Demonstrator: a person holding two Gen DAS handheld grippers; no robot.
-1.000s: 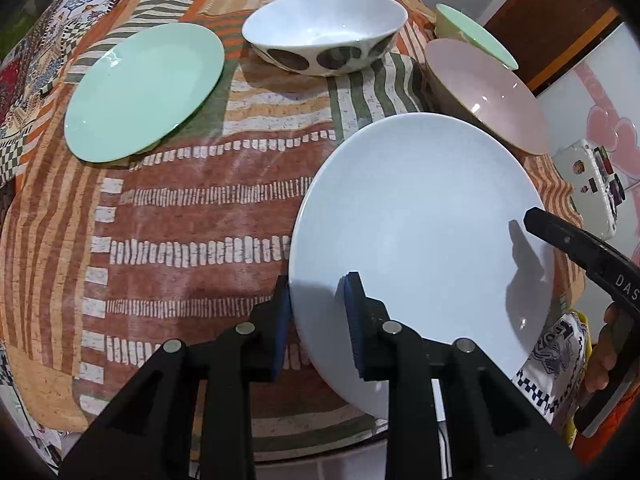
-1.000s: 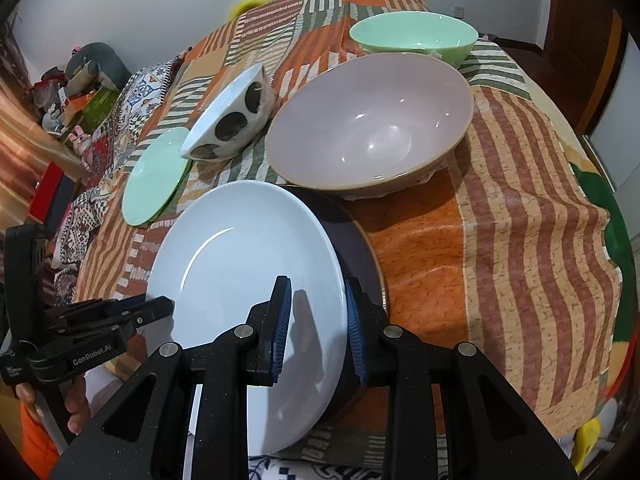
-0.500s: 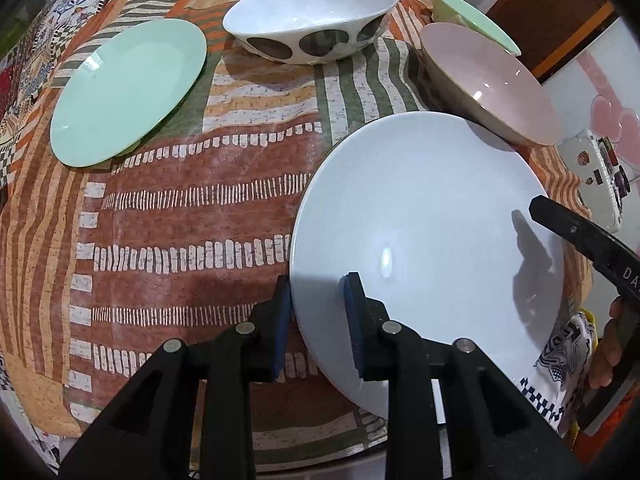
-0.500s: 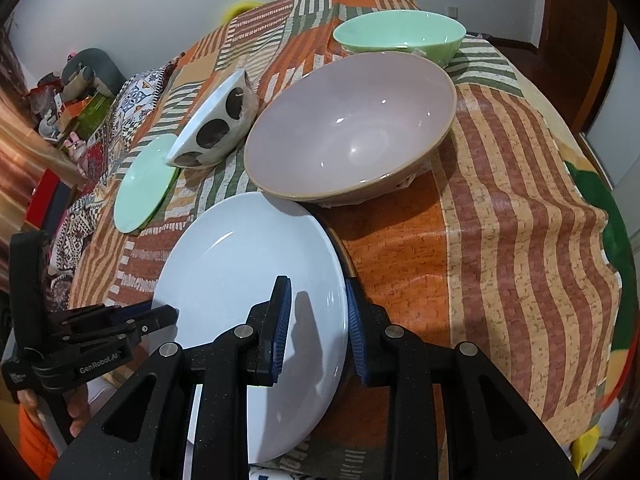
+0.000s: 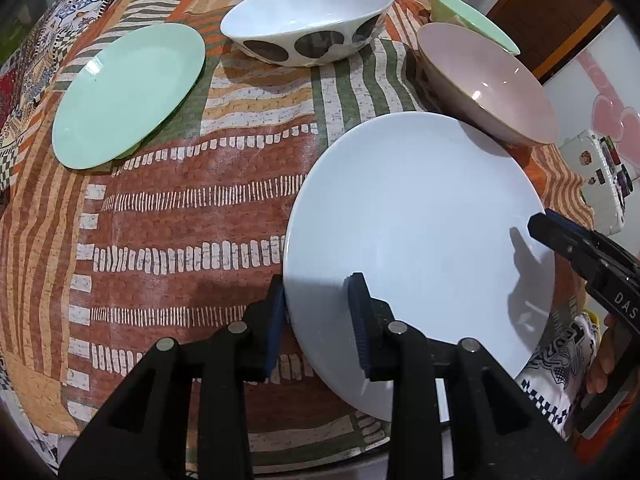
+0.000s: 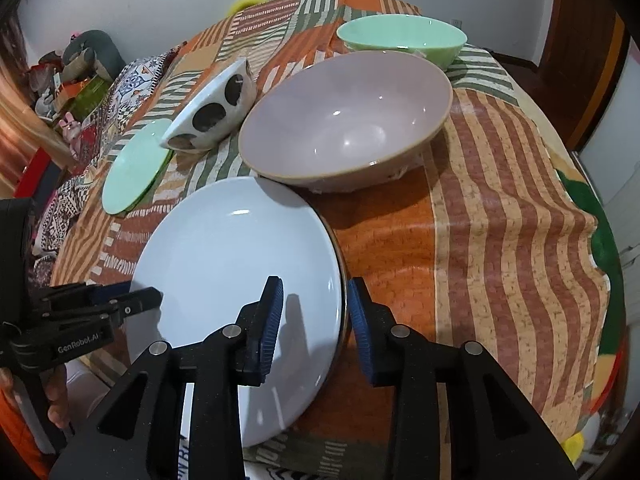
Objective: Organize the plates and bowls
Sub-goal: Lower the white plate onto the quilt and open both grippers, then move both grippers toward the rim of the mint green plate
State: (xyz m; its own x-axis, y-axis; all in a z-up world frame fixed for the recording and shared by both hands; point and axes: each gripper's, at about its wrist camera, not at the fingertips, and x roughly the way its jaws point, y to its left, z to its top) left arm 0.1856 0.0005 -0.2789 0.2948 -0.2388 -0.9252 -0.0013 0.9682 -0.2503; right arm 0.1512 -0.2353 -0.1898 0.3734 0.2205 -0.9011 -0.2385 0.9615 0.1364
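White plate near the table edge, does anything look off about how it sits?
Yes. The white plate overhangs the table's near edge, and a dark rim under its right side suggests it sits on another plate. Both grippers straddle its rim, jaws opening.

We see our left gripper (image 5: 318,322) straddling the near left rim of a round pale-blue ceramic plate (image 5: 420,240), its jaws opening. The plate lies on a patchwork orange-and-green tablecloth (image 5: 180,208). Beyond it sit a mint-green plate (image 5: 128,94), a white bowl with dark spots (image 5: 308,20) and a pink bowl (image 5: 486,82). Our right gripper (image 5: 538,226) reaches in over the plate's right rim.
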